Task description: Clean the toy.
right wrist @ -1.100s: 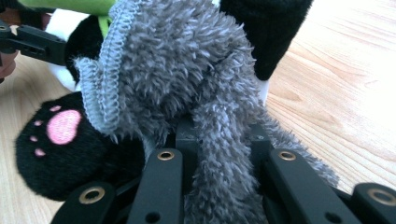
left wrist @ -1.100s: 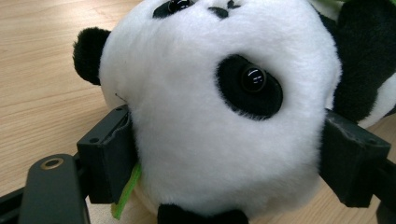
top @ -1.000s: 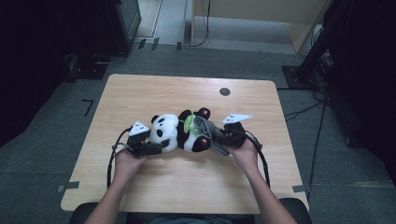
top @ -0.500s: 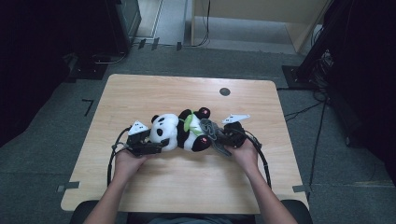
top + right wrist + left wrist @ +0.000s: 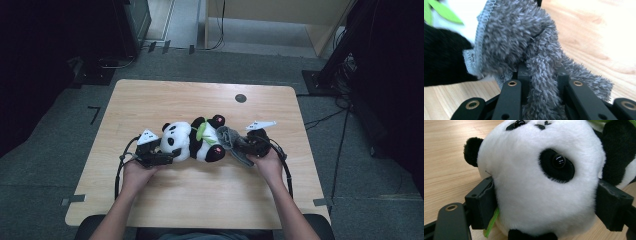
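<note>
One panda plush [image 5: 192,141], one grey fuzzy cloth [image 5: 228,137], two grippers. Panda lay on its side at the middle of the wooden table [image 5: 150,100], head toward the left gripper [image 5: 162,156], whose jaws were clamped wide on the head, one pad each side. Right gripper [image 5: 240,145] was pinched tight on the cloth, which touched the panda's black leg. One dark round hole [image 5: 240,98] sat near the table's far edge. Grey carpet floor [image 5: 60,125] w/ cables; dark equipment around the room's edges.
</note>
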A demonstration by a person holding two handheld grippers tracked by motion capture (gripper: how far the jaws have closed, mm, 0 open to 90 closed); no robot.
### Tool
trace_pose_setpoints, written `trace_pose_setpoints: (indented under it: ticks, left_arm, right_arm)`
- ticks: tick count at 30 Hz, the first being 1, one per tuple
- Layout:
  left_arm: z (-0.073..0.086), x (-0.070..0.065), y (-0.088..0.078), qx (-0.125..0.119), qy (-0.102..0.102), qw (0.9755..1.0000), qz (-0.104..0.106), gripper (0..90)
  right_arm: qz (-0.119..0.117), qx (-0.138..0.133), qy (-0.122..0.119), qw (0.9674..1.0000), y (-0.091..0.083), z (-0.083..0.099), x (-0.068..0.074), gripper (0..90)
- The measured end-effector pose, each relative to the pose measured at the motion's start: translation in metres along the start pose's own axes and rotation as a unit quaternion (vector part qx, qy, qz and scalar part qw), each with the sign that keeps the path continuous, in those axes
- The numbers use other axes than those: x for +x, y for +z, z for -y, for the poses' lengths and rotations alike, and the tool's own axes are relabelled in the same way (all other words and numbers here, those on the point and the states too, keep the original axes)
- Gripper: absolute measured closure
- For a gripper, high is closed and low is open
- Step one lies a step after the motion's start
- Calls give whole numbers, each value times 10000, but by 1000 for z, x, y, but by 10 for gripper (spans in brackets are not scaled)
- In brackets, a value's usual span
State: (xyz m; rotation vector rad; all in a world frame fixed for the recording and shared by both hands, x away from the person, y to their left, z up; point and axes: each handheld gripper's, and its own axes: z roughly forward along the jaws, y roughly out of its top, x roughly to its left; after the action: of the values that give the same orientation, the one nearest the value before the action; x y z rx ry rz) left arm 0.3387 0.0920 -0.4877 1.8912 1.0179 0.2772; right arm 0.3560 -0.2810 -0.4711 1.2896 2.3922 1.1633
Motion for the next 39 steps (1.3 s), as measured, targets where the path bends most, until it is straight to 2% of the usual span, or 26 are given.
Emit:
trace_pose_setpoints:
  ticks: [7,11,14,20,23,29,33,39]
  left_arm:
    - [0,1,1,-52,-13,10000,11,156]
    - [0,0,1,-50,16,10000,14,160]
    - [0,0,1,-50,14,10000,14,162]
    - [-1,0,1,-49,9,10000,0,161]
    - [-3,0,0,35,17,10000,-5,162]
    - [-3,0,1,61,50,10000,12,161]
    - [-3,1,1,64,59,10000,40,160]
    - [-4,2,1,86,55,9999,62,160]
  right_arm:
    - [43,-412,-154,9990,-26,-9,7,748]
    - [-79,-639,-244,9976,-42,-19,21,752]
    - [-282,-771,-403,9958,-53,-28,38,754]
    - [-548,-639,-770,9935,-55,-36,72,754]
    - [-673,-563,-890,9922,-55,-38,87,754]
    - [-832,-424,-1153,9889,-52,-33,114,753]
    - [-990,-238,-1297,9863,-42,-27,128,751]
    - [-1202,103,-1372,9832,-19,-18,143,751]
